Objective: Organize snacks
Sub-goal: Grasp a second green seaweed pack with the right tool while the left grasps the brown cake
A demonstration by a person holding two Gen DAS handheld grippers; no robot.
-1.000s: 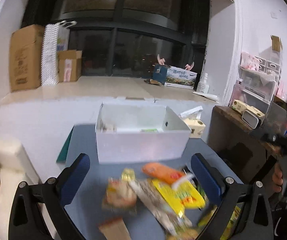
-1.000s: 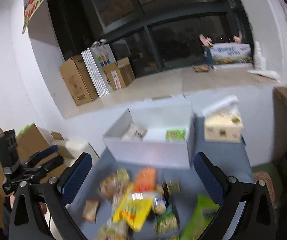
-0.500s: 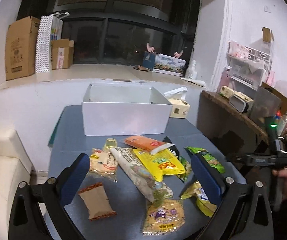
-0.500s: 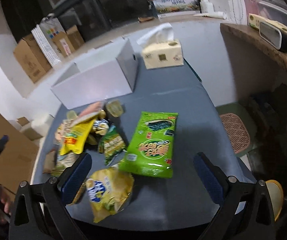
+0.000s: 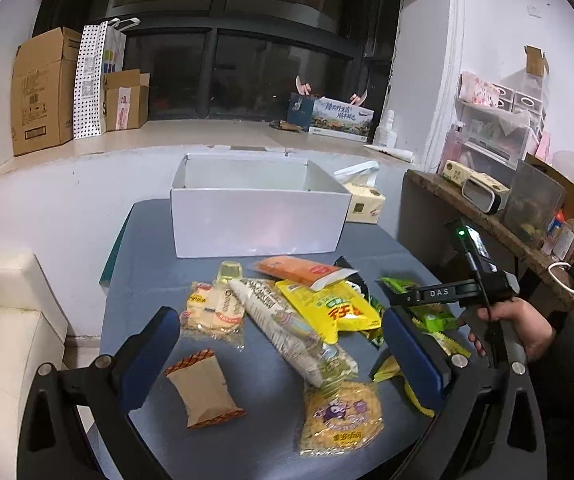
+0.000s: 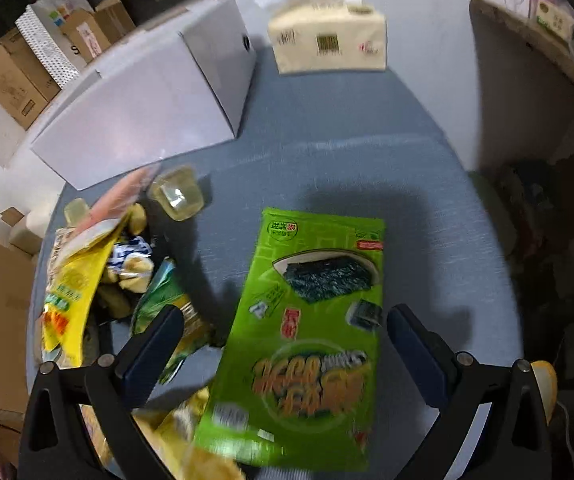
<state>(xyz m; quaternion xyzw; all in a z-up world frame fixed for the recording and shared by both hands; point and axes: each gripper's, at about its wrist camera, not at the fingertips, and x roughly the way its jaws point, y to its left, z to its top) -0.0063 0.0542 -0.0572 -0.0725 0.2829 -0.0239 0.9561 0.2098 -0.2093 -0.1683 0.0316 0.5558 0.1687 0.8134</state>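
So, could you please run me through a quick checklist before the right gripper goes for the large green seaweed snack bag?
1. Right gripper open: ok, jaws spread wide.
2. Large green seaweed snack bag lined up between the fingers: ok, it lies flat below them.
3. Bag free of neighbours: not ok, its lower left corner overlaps other packets.
4. Open white cardboard box reachable: ok, nothing stands on the grey table between bag and box.
5. Room inside the box: cannot tell, its floor is hidden.
6. Left gripper out of the way: ok, open over the other snacks.
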